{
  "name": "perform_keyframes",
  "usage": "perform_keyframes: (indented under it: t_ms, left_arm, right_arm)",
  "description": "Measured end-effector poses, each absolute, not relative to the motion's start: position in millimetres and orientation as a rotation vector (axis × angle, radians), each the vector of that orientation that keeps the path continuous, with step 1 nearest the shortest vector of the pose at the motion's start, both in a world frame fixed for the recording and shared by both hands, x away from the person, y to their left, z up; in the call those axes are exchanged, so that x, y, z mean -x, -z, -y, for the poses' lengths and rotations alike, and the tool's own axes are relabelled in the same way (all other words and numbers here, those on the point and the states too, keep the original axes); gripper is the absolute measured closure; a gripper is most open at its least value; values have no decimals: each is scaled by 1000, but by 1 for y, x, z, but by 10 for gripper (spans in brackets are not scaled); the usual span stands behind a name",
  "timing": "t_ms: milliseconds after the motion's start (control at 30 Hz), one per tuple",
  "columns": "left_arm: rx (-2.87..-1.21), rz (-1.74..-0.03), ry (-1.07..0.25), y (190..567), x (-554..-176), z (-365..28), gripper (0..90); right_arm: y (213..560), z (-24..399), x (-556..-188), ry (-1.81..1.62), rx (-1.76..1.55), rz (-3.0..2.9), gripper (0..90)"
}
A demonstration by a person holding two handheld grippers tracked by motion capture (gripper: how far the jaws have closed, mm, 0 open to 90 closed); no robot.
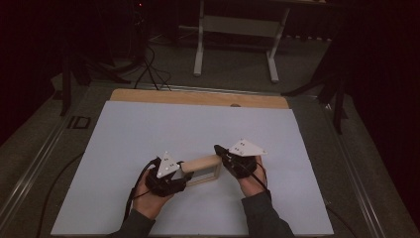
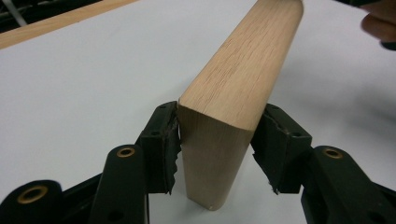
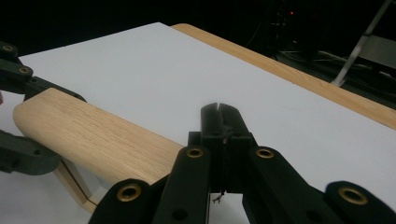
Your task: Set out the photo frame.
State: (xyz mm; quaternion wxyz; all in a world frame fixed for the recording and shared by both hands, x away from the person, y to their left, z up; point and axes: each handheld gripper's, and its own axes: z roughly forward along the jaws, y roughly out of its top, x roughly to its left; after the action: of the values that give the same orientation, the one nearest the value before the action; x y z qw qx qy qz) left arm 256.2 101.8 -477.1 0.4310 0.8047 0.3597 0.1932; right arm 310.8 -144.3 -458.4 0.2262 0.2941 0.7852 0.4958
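Observation:
A light wooden frame (image 1: 203, 168) stands on edge on the white board (image 1: 198, 124), near its front middle. My left gripper (image 1: 185, 174) reaches around the frame's left end. In the left gripper view the wooden frame (image 2: 243, 84) sits between the pads of the left gripper (image 2: 217, 142), with a thin gap showing at the right pad, so the jaws are open around it. My right gripper (image 1: 218, 149) is at the frame's right end. In the right gripper view the right gripper (image 3: 219, 123) is shut, jaws pressed together beside the frame's top bar (image 3: 93, 135).
A strip of wooden tabletop (image 1: 198, 97) runs along the board's far edge. Beyond it stands a white desk frame (image 1: 237, 29) on dark carpet, with cables (image 1: 148, 69) on the floor at the left.

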Motion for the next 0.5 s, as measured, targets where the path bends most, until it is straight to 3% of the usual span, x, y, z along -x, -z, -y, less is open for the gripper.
perform_keyframes:
  t_ms: [500]
  left_arm:
    - [-1983,-944,-494,478,-260,-107,534]
  right_arm:
    - [457,147,-310,-1362,-822,-2184,896]
